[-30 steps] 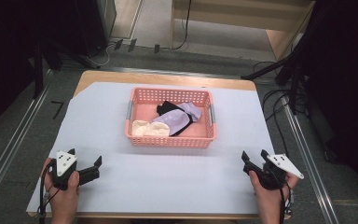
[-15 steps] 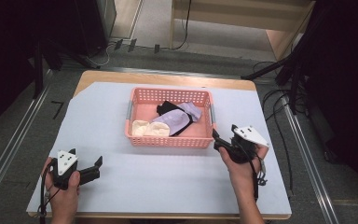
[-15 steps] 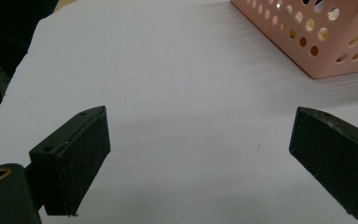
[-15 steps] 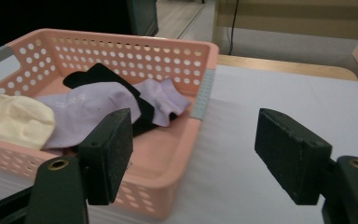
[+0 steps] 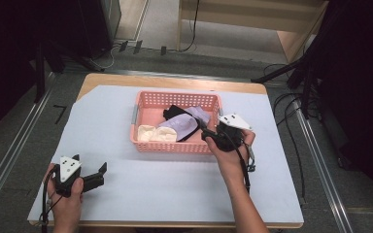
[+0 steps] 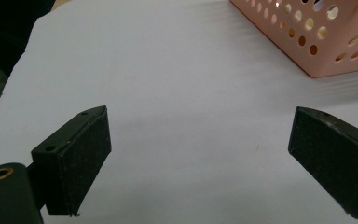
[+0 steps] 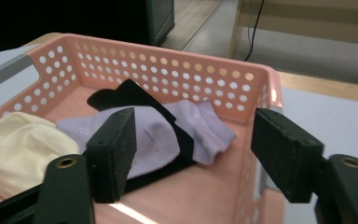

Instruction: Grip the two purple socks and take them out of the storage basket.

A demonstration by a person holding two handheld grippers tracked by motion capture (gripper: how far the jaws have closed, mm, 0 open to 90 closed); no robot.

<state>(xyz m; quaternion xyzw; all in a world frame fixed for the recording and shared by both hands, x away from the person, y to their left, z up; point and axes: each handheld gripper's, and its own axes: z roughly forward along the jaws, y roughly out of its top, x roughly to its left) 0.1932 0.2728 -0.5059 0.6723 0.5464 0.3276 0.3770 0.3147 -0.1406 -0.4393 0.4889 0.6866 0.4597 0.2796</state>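
Observation:
A pink perforated basket [image 5: 175,145] stands on the white table cover, back of centre. In it lie a lavender cloth [image 5: 182,125], a black cloth [image 5: 174,111] under it and a cream cloth [image 5: 150,133] at the left end. My right gripper [image 5: 206,133] hovers over the basket's right end, pointing left. It is open; its jaws have just been closing a little, with nothing pinched. In the right gripper view the lavender cloth [image 7: 158,135] lies below and beyond the right gripper [image 7: 193,121]. My left gripper [image 5: 99,175] rests open at the front left, empty [image 6: 200,116].
The white cover [image 5: 175,194] stretches from the basket to the table's front edge. In the left gripper view a basket corner [image 6: 317,42] stands off to the far right. Cables [image 5: 291,111] trail over the floor right of the table, and a metal rail [image 5: 14,150] runs along the left.
My right gripper has travelled from the front right corner up and left to the basket's right end. The left hand and gripper have stayed put.

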